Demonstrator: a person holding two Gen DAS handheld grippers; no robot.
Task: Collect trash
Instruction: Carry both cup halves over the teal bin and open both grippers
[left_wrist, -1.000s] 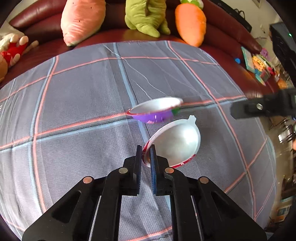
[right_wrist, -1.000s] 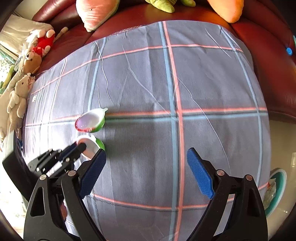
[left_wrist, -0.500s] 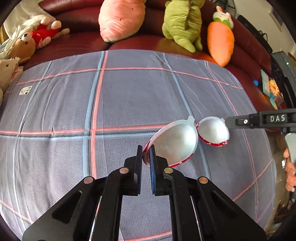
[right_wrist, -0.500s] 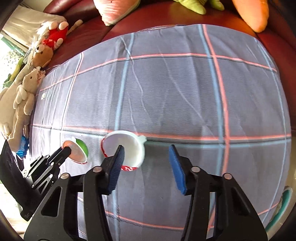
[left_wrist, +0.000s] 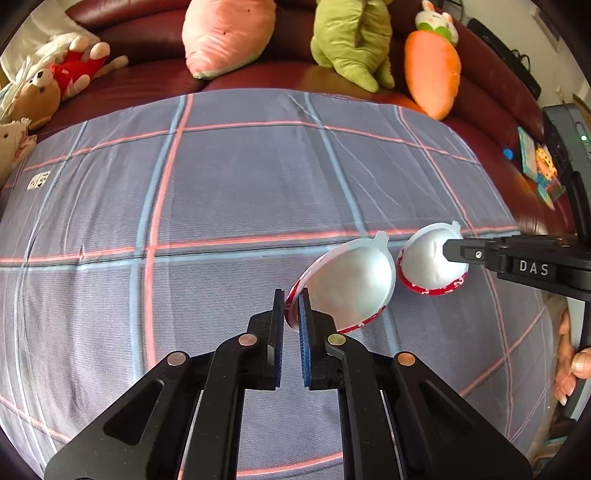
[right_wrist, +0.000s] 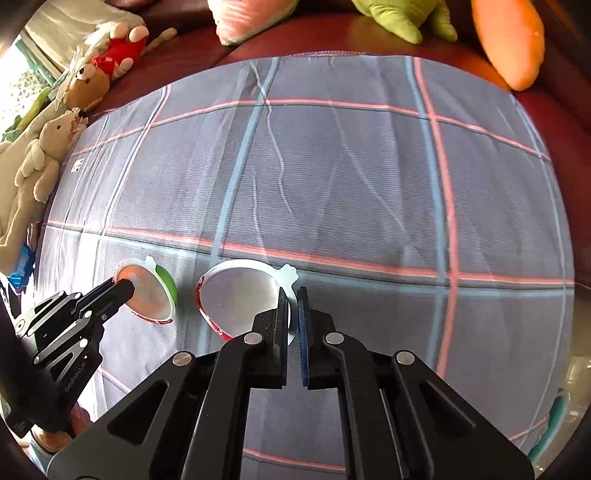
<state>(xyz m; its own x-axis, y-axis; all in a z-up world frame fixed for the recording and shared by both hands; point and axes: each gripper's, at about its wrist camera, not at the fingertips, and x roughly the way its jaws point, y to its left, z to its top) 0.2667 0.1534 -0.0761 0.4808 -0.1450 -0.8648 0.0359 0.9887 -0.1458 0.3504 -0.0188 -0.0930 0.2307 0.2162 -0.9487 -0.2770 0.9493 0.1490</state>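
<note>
- Lower centre of the left wrist view: the left tongs (left_wrist: 291, 314) are clamped on the rim of an empty cup (left_wrist: 351, 284), white inside with a red band, held tilted above the cloth.
- Lower centre of the right wrist view: the right tongs (right_wrist: 293, 314) are pressed together on the rim of a second cup (right_wrist: 240, 291), beside its white tab; whether it is lifted or resting on the cloth I cannot tell.
- By my reading both pieces of trash are gripped, so the pick-up looks done; carrying them away and dropping them is left. No bin can be made out for certain.
- Writing: "DAS" on the right tongs' side at the right edge of the left view; "GenRobot.AI", as far as it reads, on the left tongs' body at lower left of the right view.
- Further off, the plaid cloth (left_wrist: 240, 192) shows no other trash.
- Beyond, plush toys line the sofa (left_wrist: 147, 79): an orange carrot plush (left_wrist: 432, 70) at upper right.
</note>
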